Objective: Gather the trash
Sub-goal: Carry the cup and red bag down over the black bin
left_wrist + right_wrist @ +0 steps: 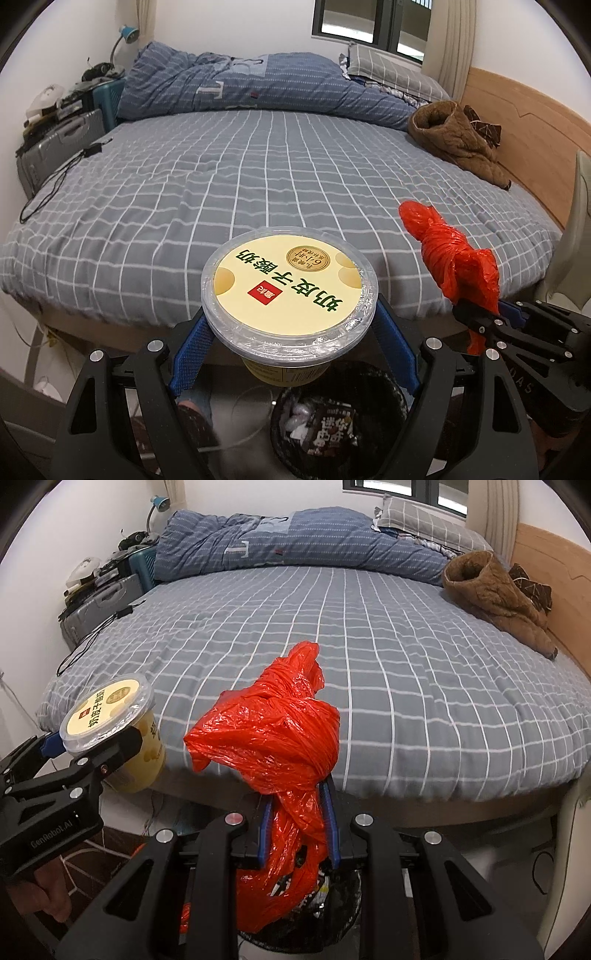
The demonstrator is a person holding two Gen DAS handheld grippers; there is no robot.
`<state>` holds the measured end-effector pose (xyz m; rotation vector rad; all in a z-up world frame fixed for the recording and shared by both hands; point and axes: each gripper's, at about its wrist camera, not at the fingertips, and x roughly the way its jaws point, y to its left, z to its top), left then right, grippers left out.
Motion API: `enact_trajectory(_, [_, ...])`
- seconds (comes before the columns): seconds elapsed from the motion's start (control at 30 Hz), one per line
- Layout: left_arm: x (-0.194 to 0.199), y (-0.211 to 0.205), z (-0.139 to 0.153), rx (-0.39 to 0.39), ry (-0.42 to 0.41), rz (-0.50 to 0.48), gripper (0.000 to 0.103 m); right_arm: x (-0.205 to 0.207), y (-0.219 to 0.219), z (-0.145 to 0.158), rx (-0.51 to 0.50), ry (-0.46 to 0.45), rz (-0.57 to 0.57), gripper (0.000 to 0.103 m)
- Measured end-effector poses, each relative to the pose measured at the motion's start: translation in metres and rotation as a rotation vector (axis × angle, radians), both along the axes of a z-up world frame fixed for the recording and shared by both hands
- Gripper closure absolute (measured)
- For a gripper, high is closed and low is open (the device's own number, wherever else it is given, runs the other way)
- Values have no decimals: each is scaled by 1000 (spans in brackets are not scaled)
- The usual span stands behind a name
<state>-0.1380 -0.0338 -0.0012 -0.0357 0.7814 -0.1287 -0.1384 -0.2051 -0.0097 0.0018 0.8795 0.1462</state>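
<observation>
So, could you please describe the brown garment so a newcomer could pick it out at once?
Start at the bed with the grey checked sheet, then look to its far right side along the wooden headboard. The brown garment lies crumpled there, the only fuzzy brown thing, beside the blue duvet.

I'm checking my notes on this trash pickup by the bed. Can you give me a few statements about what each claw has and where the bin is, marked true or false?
1. The left claw grips a lidded yellow tub. True.
2. The right claw is empty. False: it is clamped on a crumpled red plastic bag.
3. A black-lined trash bin sits below both claws. True.
4. The trash bin is empty. False: wrappers already lie in it.
5. A brown jacket lies on the bed. True.
</observation>
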Motion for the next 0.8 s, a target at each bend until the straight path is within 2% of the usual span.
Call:
enact_trajectory(0.33, [-37, -2, -4, 3, 36, 0, 23, -44, 0, -12, -10, 53, 11, 81])
enact_trajectory(0.8, [-76, 4, -11, -17, 107, 4, 23, -83, -5, -24, -32, 112, 5, 81])
